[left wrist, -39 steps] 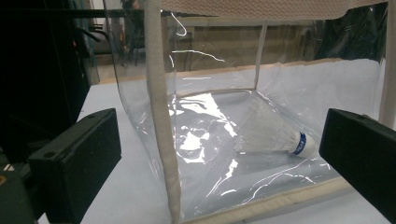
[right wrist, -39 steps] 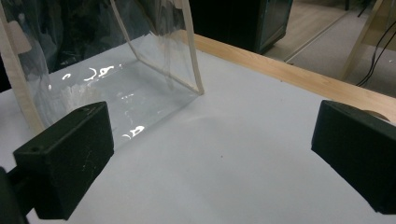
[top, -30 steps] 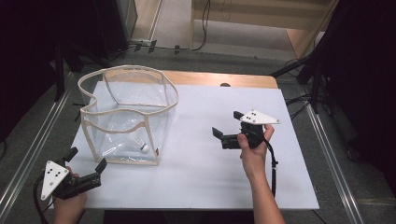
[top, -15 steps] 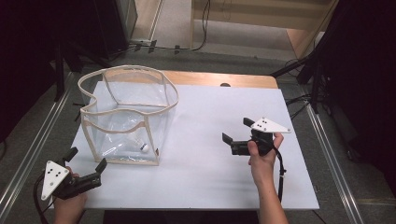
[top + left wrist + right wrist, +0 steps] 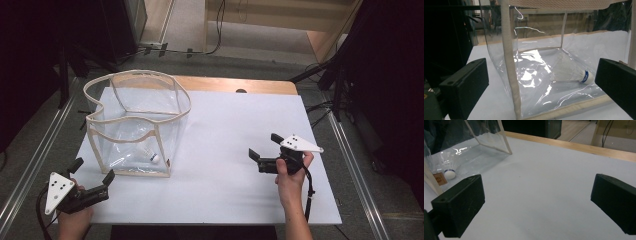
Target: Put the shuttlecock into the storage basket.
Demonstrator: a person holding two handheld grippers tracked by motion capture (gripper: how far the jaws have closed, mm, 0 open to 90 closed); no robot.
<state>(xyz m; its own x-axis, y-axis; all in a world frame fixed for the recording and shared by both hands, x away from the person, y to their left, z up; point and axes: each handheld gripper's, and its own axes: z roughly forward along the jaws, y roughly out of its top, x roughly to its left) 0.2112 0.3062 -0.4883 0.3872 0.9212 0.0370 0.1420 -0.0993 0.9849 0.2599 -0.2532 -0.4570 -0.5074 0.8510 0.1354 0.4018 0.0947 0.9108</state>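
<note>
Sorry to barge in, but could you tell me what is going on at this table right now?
A person holds a hand-held gripper in each hand over a white table. Both are open and empty. The left hand-held gripper sits at the near left corner, facing a clear plastic bag with cream trim that stands open. A shuttlecock lies on its side inside the bag. The right hand-held gripper hovers over bare tabletop to the right, apart from the bag.
</note>
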